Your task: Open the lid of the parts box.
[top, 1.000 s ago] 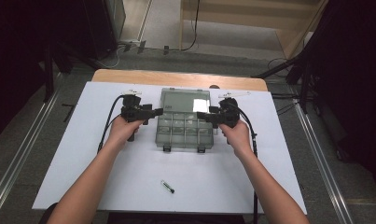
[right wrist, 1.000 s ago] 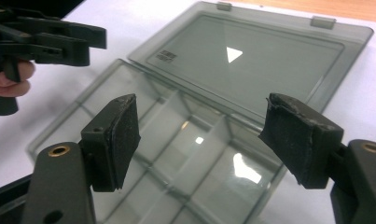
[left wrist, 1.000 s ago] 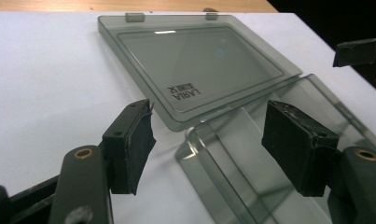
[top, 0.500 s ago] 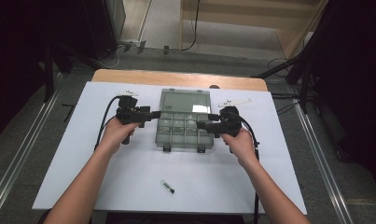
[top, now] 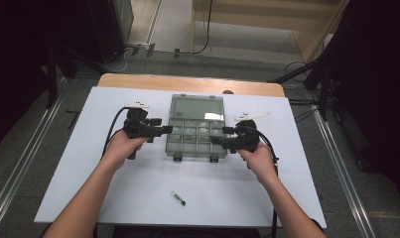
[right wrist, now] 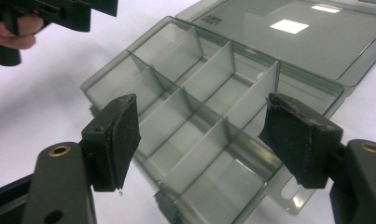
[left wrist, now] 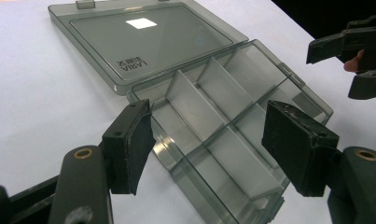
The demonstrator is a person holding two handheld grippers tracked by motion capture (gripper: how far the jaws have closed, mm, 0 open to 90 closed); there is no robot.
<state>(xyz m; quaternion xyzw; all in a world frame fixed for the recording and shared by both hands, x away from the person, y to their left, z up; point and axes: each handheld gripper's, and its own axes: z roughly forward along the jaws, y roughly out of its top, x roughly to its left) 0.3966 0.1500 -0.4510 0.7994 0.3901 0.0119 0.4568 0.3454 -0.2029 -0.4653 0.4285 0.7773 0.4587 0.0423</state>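
A white-covered table [top: 113, 193] carries the scene, seen from above with a person's two forearms reaching in from the near edge. At its centre lies a smoke-grey clear plastic organizer box [top: 195, 139], its lid [top: 196, 106] folded flat back on the table on the far side and the divided tray open toward the person. The dividers split the tray into two rows of compartments, and every one that can be seen is bare. The left gripper [top: 165, 130] sits at the tray's left edge, its jaws spread wide with the tray's near corner between the pads [left wrist: 139, 135] but not pressed by them. The right gripper [top: 218, 140] faces it from the tray's right edge, its jaws likewise spread wide across a corner of the tray, the pads [right wrist: 122, 133] clear of the plastic. Each hand [top: 120, 146] grips its tool from behind, a black cable [top: 113, 126] looping away. A small dark cylindrical object [top: 178, 198] lies alone on the table near the person, well apart from the box
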